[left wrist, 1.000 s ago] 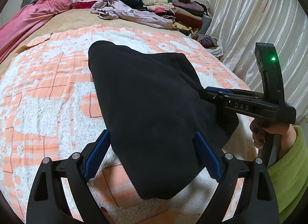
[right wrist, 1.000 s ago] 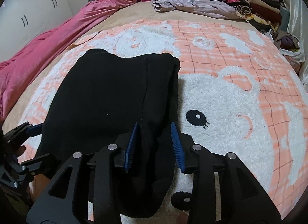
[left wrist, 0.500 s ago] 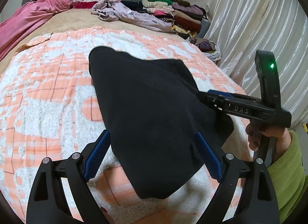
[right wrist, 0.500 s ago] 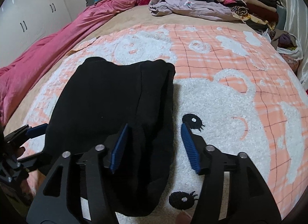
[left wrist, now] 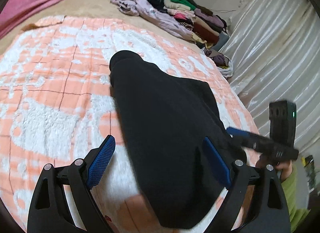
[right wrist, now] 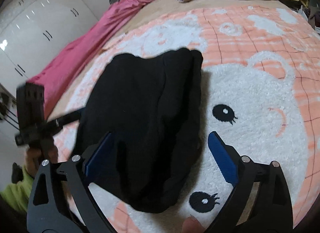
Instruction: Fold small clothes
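Black garment (left wrist: 166,125) on bear blanket (right wrist: 260,96); both hand-held grippers (left wrist: 160,161) (right wrist: 160,153) gape, empty.

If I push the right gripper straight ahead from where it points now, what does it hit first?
Most likely the black garment: it lies between the open fingers of the right gripper and stretches ahead over the bear blanket. Height above the cloth is unclear.
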`<state>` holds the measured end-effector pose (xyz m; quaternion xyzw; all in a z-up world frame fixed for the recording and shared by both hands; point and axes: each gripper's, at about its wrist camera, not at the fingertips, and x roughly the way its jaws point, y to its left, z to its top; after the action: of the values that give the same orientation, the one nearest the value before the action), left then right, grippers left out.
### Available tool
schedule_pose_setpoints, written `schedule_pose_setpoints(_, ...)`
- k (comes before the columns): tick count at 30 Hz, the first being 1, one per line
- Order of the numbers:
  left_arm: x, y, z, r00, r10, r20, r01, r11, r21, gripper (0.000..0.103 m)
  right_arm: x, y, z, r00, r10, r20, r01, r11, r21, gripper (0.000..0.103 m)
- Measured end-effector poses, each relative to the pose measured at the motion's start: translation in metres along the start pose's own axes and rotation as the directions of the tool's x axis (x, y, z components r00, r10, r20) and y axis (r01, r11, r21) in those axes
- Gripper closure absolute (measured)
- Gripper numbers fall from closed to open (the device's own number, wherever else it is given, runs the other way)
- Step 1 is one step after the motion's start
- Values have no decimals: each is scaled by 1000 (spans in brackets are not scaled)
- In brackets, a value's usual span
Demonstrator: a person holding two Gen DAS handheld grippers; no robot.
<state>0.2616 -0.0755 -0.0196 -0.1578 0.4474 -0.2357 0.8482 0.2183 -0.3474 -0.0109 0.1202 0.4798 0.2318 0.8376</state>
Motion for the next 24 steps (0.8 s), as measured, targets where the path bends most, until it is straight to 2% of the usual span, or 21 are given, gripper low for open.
schedule_pose_setpoints(3, 20, 9, 12, 999, -8, -38, 6, 999, -42, 13, 18, -4, -2, 998, 20, -51, -20, 1000, 0, 14)
schedule_pose_setpoints(7, 48, 18, 19, 988, -116, -100, 102, 985, -140, 13, 33, -7, 2, 996, 64, -68, -64, 998, -4, 14)
schedule_pose_setpoints(12, 68, 10, 21, 987, -110, -114, 95, 987, -128, 13, 44, -3, 7, 991, 124, -50, -125, 992, -18, 15)
schedule_pose_setpoints(14, 72, 7, 23, 988, -98, -119, 83, 989, -122, 16, 46, -1, 7, 988, 151, -44, -152, 988, -22, 27)
schedule_pose_setpoints(15, 73, 7, 24, 989, -89, -119, 75, 990, -118, 18, 46, 1, 7, 984, 174, -42, -175, 984, -26, 40)
schedule_pose_setpoints(16, 73, 5, 24, 990, -79, -118, 66, 992, -111, 22, 42, 5, 7, 984, 176, -36, -177, 983, -41, 46)
schedule_pose_setpoints(18, 70, 6, 26, 991, -77, -113, 65, 992, -105, 28, 34, 14, 7, 990, 140, -25, -142, 987, -78, 50)
schedule_pose_setpoints(21, 60, 5, 33, 992, -89, -89, 79, 991, -113, 41, 27, 18, 8, 991, 133, -4, -133, 988, -74, 56)
schedule_pose_setpoints(24, 54, -3, 40, 992, -96, -78, 88, 991, -104, 43, 13, 21, 9, 992, 125, 24, -123, 990, -73, 58)
